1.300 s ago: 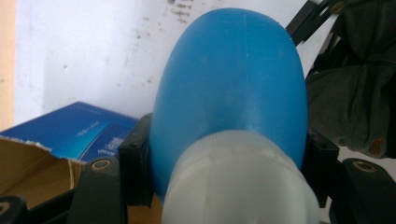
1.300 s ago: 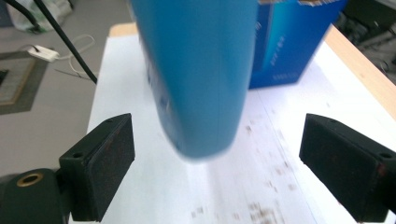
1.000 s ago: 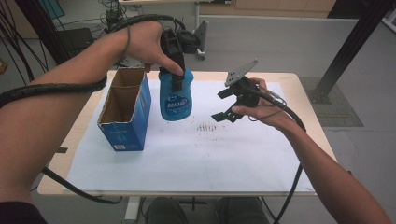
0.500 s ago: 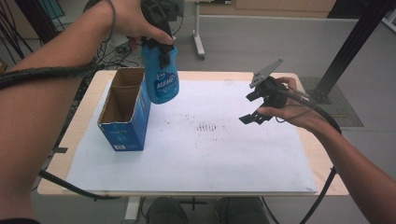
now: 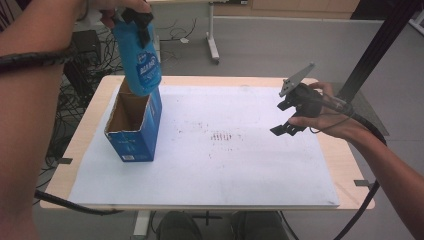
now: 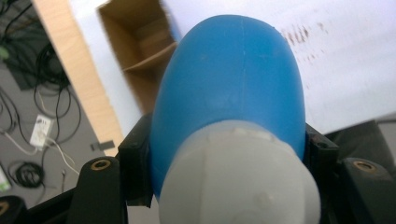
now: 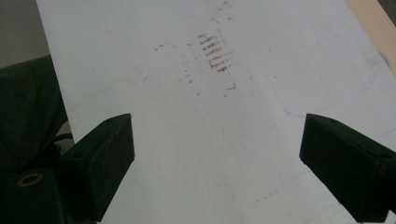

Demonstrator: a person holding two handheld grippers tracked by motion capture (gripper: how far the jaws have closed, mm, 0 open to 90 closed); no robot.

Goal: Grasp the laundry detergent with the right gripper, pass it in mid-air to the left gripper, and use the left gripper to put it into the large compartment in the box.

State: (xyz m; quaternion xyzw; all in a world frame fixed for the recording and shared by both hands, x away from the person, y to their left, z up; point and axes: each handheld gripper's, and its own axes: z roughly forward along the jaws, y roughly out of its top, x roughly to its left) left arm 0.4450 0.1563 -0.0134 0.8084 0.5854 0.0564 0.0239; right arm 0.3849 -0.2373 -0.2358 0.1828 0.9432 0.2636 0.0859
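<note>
Overall step: bottle carried above the carton, lowering it inside seemed next.
Table (image 5: 260,175): white sheet, bare.
Carton (image 5: 131,142): open-topped, at left.
Bottle (image 5: 140,60): blue, hanging over the carton mouth.
Left gripper (image 6: 224,154): clamped on the bottle.
Right gripper (image 5: 287,117): jaws apart, empty.

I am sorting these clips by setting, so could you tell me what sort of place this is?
Probably a lab or workshop test station rather than a home: a wooden table covered by a white sheet, loose cables on a bare grey floor, and a black metal post beside the table.
</note>
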